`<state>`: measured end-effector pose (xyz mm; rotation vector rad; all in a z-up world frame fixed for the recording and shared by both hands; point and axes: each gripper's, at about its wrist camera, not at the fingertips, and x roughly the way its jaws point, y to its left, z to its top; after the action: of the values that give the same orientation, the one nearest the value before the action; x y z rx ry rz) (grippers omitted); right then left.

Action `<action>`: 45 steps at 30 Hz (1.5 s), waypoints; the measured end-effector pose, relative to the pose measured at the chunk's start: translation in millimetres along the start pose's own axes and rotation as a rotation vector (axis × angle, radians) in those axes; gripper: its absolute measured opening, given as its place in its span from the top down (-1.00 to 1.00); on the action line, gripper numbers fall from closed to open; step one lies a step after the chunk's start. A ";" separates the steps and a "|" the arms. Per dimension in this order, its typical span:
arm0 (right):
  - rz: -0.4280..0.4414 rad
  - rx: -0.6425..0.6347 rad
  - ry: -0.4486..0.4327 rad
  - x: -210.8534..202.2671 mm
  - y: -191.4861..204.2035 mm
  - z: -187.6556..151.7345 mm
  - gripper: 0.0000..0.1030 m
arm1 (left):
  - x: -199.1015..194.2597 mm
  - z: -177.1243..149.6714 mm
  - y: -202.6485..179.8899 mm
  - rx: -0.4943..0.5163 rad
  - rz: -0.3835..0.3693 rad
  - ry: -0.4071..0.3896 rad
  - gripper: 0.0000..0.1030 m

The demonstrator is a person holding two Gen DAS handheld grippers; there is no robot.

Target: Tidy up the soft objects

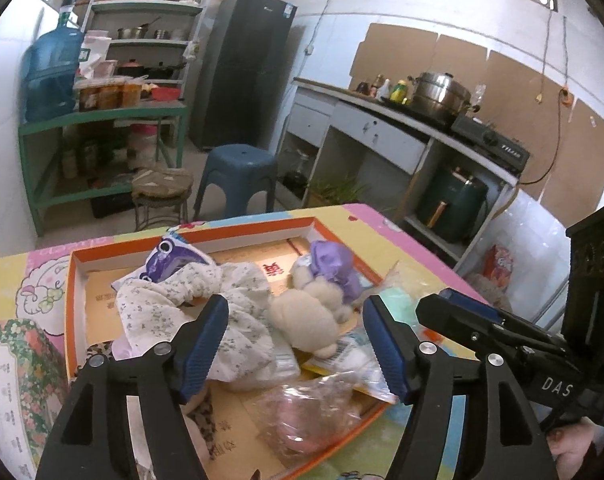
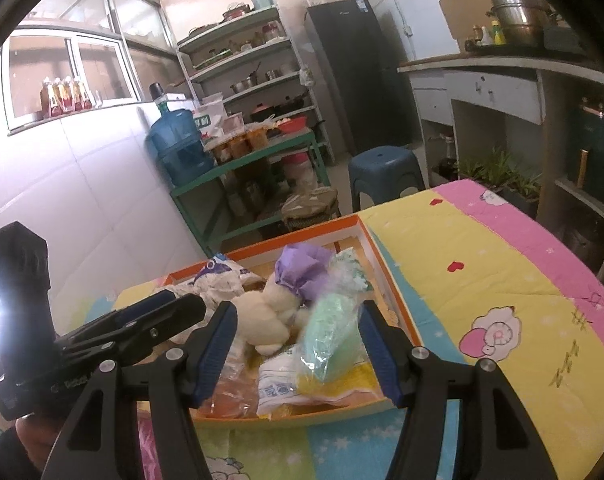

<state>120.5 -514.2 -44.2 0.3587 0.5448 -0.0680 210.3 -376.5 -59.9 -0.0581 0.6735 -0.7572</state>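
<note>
Hovering released above the shallow orange-rimmed cardboard tray (image 1: 190, 236), the left claw (image 1: 296, 344) has its blue-padded jaws spread wide with nothing pressed between them. Just beyond its left pad lies the crumpled white floral-print cloth (image 1: 206, 304), and between the pads, farther in, sits the cream plush toy with a purple hood (image 1: 314, 300). Nearer, under the claw, rests a clear crinkled plastic bag (image 1: 302, 420). Behind the cloth lies a white and purple printed packet (image 1: 170, 260).

The right claw (image 2: 298, 346) also stands apart, released, over the same tray (image 2: 386, 280). Between its pads lies a mint-green foam piece in clear wrap (image 2: 332, 336), though whether the pads touch it I cannot tell; the plush toy (image 2: 270, 316) sits beyond its left pad. The left claw's black body shows further to that side.

The tray rests on a counter covered by a yellow, pink and blue cartoon-print sheet (image 2: 482, 280). Beyond stands a blue plastic stool (image 1: 238, 172).
</note>
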 end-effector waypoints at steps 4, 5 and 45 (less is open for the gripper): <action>-0.011 0.003 -0.028 -16.7 5.2 2.7 -0.22 | -13.9 3.0 -7.5 0.006 -0.025 -0.021 -0.40; -0.027 0.005 -0.037 -22.0 6.9 2.7 -0.22 | -16.7 4.4 -8.6 0.008 -0.030 -0.024 -0.40; -0.170 -0.168 -0.140 -148.3 178.3 -74.9 -0.22 | -269.5 -74.6 -4.2 -0.025 0.355 -0.234 -0.39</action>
<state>-15.3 -325.7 29.4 0.1424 0.4379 -0.2084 21.5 -190.1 28.8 -0.0473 0.4533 -0.3924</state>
